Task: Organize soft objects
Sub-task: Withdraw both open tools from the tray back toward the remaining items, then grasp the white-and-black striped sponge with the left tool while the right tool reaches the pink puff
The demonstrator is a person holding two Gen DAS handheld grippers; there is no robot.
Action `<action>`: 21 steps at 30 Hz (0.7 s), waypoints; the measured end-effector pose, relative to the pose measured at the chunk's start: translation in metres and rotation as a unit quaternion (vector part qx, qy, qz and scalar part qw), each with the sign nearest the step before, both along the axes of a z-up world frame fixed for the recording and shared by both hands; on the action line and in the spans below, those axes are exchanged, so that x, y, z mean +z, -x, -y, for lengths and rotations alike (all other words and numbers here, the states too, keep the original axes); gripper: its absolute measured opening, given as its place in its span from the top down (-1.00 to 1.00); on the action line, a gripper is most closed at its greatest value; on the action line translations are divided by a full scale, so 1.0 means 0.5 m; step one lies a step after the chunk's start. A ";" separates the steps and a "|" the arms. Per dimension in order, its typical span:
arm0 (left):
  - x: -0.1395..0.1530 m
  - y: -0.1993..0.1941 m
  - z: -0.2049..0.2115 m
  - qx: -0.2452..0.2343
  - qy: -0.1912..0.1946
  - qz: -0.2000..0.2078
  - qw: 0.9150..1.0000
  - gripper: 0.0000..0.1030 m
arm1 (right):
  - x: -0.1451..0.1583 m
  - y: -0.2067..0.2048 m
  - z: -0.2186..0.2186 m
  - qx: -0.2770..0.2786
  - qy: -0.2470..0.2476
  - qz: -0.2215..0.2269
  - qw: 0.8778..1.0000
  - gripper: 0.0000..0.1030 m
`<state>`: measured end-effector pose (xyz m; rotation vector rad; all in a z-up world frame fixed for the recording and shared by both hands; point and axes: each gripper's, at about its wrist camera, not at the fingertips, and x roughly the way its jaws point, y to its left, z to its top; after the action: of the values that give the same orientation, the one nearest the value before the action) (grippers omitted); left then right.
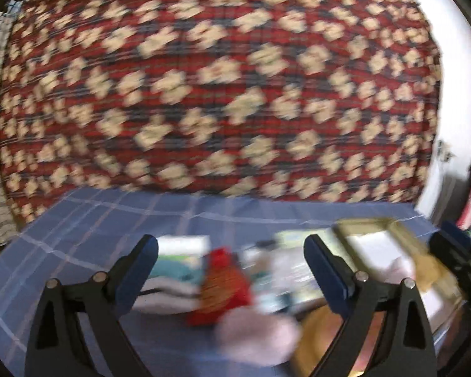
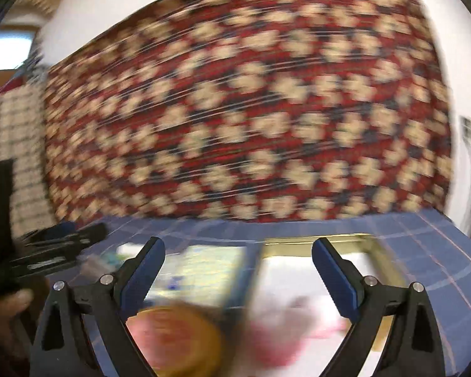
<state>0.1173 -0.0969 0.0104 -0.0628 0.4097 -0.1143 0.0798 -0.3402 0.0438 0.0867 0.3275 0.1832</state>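
Both views are blurred. My left gripper (image 1: 232, 270) is open above a blue checked cloth (image 1: 88, 238), with nothing between its pads. Beyond its fingers lie a red soft toy (image 1: 226, 286), a pale pink soft thing (image 1: 257, 336) and a round orange thing (image 1: 320, 326). My right gripper (image 2: 240, 271) is open too and holds nothing. Under it are the round orange thing (image 2: 179, 336) and a pink soft thing (image 2: 276, 330). A gold-rimmed box (image 2: 317, 239) with a white inside sits just beyond it, and it also shows in the left wrist view (image 1: 392, 232).
A big red plaid cloth with cream shapes (image 1: 219, 78) stands upright behind the blue cloth. Flat white and teal packets (image 1: 179, 260) lie by the toys. The left gripper (image 2: 56, 245) and a hand (image 2: 6, 308) are at the right wrist view's left edge. A white wall is on the right.
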 end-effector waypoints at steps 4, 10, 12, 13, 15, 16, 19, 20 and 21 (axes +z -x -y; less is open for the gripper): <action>-0.043 -0.001 -0.069 0.037 -0.007 -0.031 0.999 -0.85 | -0.001 -0.013 -0.094 0.064 0.015 -0.006 0.998 -0.87; -0.090 -0.016 -0.098 0.042 -0.020 -0.068 0.997 -0.85 | -0.043 -0.065 -0.196 0.116 0.049 -0.067 0.990 -0.84; -0.098 -0.020 -0.105 0.033 -0.005 -0.079 0.996 -0.85 | -0.058 -0.072 -0.208 0.128 0.052 -0.081 0.987 -0.62; -0.104 -0.023 -0.107 0.025 0.002 -0.085 0.996 -0.85 | -0.064 -0.075 -0.215 0.133 0.055 -0.090 0.986 -0.59; -0.114 -0.026 -0.107 0.020 0.000 -0.094 0.995 -0.84 | -0.078 -0.082 -0.225 0.140 0.063 -0.104 0.983 -0.55; -0.113 -0.028 -0.107 0.016 0.005 -0.098 0.995 -0.84 | -0.084 -0.086 -0.230 0.145 0.066 -0.110 0.981 -0.55; -0.112 -0.033 -0.113 0.010 0.024 -0.101 0.994 -0.84 | -0.101 -0.090 -0.245 0.167 0.073 -0.129 0.975 -0.54; -0.114 -0.037 -0.114 0.009 0.028 -0.106 0.994 -0.84 | -0.108 -0.091 -0.253 0.172 0.080 -0.134 0.973 -0.54; -0.118 -0.042 -0.118 0.011 0.034 -0.114 0.993 -0.83 | -0.111 -0.093 -0.258 0.175 0.086 -0.138 0.971 -0.47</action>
<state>0.1384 -0.0381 -0.0484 -0.1484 0.6337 -0.0994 0.1263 -0.2113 -0.0117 -0.1207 0.6344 0.4944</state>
